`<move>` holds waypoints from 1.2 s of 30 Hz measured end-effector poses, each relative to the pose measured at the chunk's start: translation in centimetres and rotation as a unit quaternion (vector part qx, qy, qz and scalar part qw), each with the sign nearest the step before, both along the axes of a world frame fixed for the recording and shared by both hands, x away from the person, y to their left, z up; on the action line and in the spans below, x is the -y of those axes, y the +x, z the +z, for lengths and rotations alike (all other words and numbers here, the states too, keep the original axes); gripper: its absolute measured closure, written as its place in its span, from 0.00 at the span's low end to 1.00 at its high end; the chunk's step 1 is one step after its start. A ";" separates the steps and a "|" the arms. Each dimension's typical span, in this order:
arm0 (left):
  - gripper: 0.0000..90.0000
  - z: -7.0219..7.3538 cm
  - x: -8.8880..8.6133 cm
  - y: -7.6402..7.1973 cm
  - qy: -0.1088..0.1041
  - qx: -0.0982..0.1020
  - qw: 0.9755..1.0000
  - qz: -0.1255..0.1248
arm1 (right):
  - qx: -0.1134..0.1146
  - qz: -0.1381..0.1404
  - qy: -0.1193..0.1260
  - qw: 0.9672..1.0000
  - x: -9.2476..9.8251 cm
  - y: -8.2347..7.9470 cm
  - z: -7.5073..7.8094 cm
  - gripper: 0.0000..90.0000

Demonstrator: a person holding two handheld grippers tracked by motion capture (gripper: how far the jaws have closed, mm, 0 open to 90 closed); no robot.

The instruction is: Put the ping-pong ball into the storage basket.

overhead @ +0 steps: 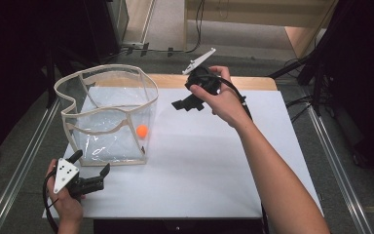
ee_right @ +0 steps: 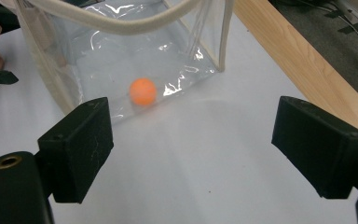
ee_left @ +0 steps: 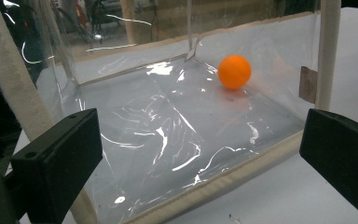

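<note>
The orange ball (overhead: pixel 141 130) lies inside the clear bag (overhead: pixel 108 114), on its bottom near the right wall, and the bag stands open on the white surface (overhead: pixel 214 161). It seems the step now in hand is the approach to the bag.

The right gripper (overhead: pixel 186 104) hangs above the surface to the right of the bag, with its fingers (ee_right: pixel 77 144) spread and nothing between them. In the right gripper view the ball (ee_right: pixel 143 91) sits ahead of the fingers and between them, but well apart and behind the plastic wall.

The left gripper (overhead: pixel 100 178) rests at the near edge of the bag, its fingers (ee_left: pixel 58 163) also spread and empty. The ball (ee_left: pixel 234 72) is far from them, at the back of the bag (ee_left: pixel 168 135).

The next move probably calls for the left fingers to pinch the bag's edge and steady it, while the right gripper goes over the rim and down to the ball.
</note>
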State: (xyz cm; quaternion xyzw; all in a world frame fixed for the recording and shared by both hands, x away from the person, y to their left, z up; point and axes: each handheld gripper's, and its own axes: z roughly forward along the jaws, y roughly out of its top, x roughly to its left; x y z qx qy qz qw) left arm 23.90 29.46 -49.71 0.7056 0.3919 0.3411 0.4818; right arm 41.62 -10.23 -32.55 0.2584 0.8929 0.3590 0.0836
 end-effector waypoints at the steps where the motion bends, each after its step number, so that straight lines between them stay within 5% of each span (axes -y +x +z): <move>1: 0.00 0.0 0.0 0.0 0.001 0.000 1.000 0.000 | 0.002 0.000 0.002 1.000 0.3 -0.2 -0.3 0.12; 36: 0.00 0.0 0.0 0.0 0.003 0.000 1.000 -0.001 | 0.021 -0.041 0.043 0.998 6.6 -4.3 -5.5 0.12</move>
